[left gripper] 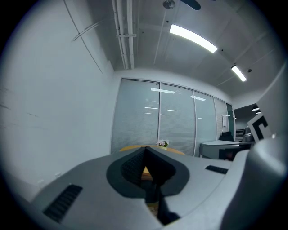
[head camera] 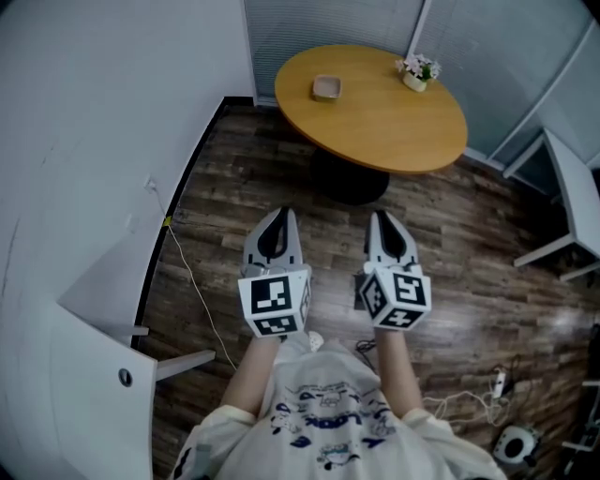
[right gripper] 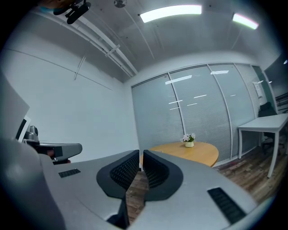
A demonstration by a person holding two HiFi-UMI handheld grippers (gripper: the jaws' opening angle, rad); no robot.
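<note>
Since nothing sits between their closed jaws, we hold the left tool [head camera: 281, 217] and right tool [head camera: 384, 220] side by side mid-frame, well apart from the dish [head camera: 326, 88] and flower pot [head camera: 416, 72] on the upper-centre counter [head camera: 375, 127].

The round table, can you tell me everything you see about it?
The round table has a smooth orange-brown top that looks like wood, level and mostly bare. It stands on one dark central foot on the wood-plank floor, close to the grey glass wall. A small shallow dish sits toward its left side in the head view, and a little pot of flowers sits near its far edge. Nothing else touches it.
</note>
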